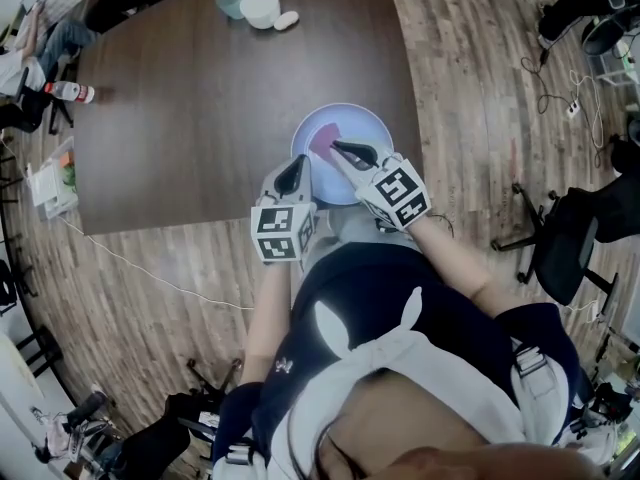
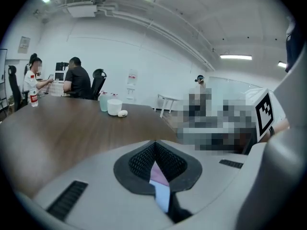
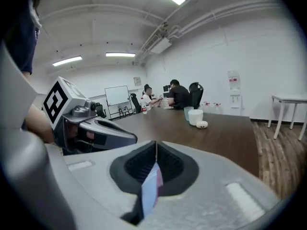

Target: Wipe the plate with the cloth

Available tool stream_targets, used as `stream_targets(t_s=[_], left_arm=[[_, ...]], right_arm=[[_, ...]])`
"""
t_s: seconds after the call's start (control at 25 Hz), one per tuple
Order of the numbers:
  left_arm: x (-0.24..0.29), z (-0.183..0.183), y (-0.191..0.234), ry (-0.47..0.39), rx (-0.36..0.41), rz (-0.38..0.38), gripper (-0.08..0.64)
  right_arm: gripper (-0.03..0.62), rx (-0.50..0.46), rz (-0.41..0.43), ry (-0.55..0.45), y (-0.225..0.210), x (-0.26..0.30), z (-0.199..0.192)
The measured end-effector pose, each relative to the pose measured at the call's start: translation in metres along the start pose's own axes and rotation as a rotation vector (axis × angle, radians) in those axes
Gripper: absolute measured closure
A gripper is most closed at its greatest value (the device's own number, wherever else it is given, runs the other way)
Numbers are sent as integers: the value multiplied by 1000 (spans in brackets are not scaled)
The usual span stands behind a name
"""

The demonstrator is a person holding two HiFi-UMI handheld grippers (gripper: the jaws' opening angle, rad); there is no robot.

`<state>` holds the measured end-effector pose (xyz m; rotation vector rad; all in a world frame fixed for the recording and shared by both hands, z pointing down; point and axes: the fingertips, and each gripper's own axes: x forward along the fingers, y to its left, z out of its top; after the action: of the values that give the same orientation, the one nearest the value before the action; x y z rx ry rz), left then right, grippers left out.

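Person (image 1: 380,358): stands at the near edge of the table (image 1: 200,118).
Left gripper (image 1: 296,164): jaws closed, nothing clamped; tip over the left rim of the plate (image 1: 372,128).
Right gripper (image 1: 340,148): jaws closed; tip just beside the cloth (image 1: 322,140); no fold seen pinched.
Plate location: near table edge, below both grippers.
Cloth location: pink, bunched on the plate.
Done: cloth is on the plate; whether the plate has been wiped cannot be told.
Left: probably gripping the cloth and wiping across the plate.
Count: two grippers, one plate, one cloth, two cups (image 1: 260,8), one bottle (image 1: 70,92).
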<state>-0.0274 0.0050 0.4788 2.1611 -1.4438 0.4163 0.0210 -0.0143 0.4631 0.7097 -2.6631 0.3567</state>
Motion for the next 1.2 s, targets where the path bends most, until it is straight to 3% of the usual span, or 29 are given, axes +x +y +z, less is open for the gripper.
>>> stream_targets(t_s=[0.04,0.28,1.2], left_arm=[[-5,5,-6,-19,0,-6,554],[-38,9,-38,-74,15,-30,554],[-122,-45,-127,-156,-37,-49,554]], right_arm=[[592,-4,1,-30,4,-7,7],[594,-27,2,-126,31,-45,26],[594,-96,-5,-51,120,-142,-29]])
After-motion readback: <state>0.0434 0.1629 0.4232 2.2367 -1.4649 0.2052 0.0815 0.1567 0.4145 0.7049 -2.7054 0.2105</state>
